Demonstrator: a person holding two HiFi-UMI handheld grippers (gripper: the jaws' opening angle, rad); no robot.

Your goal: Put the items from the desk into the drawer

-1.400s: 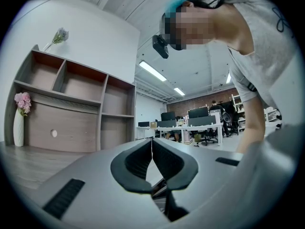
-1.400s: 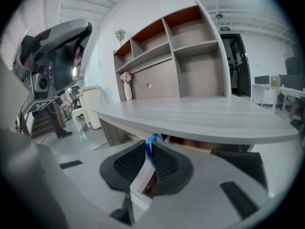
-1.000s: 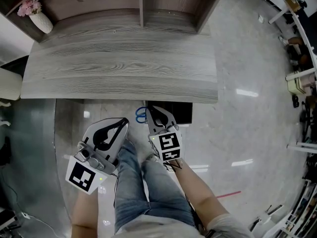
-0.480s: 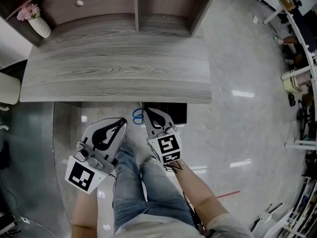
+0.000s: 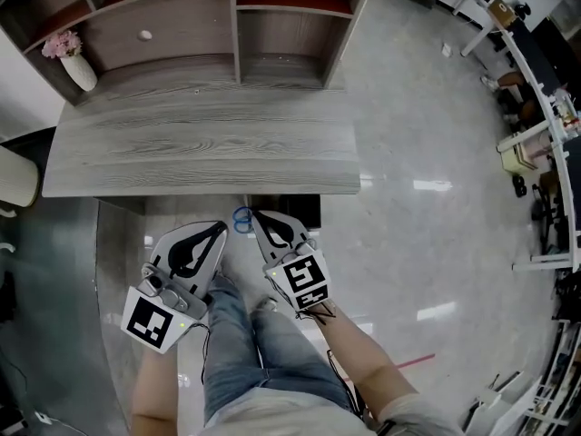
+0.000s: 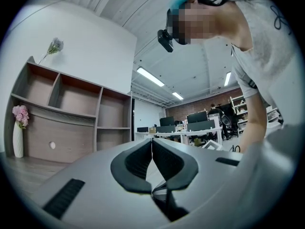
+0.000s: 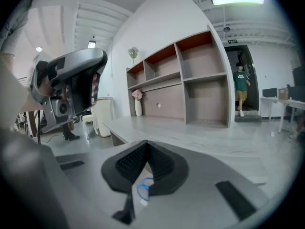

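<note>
The grey wooden desk (image 5: 200, 148) has a bare top in the head view. Under its front edge a dark drawer (image 5: 295, 209) stands open. The blue handles of a pair of scissors (image 5: 241, 219) show at the drawer's left end, and also as blue loops (image 7: 143, 190) below the jaws in the right gripper view. My right gripper (image 5: 254, 214) is shut, its tip just beside the scissors handles, with nothing seen between the pads. My left gripper (image 5: 222, 227) is shut and empty, above the person's left leg, a little left of the scissors.
A shelf unit (image 5: 227, 16) rises at the back of the desk, with a white vase of pink flowers (image 5: 77, 66) at its left. The person's legs in jeans (image 5: 263, 343) are below the grippers. Office desks (image 5: 536, 89) stand at the far right. A white bin (image 5: 16, 175) is at the left.
The view has pulled back and shifted, so more of the shelf shows. Both grippers stay shut in front of the drawer; the right one sits slightly lower and more to the left.
</note>
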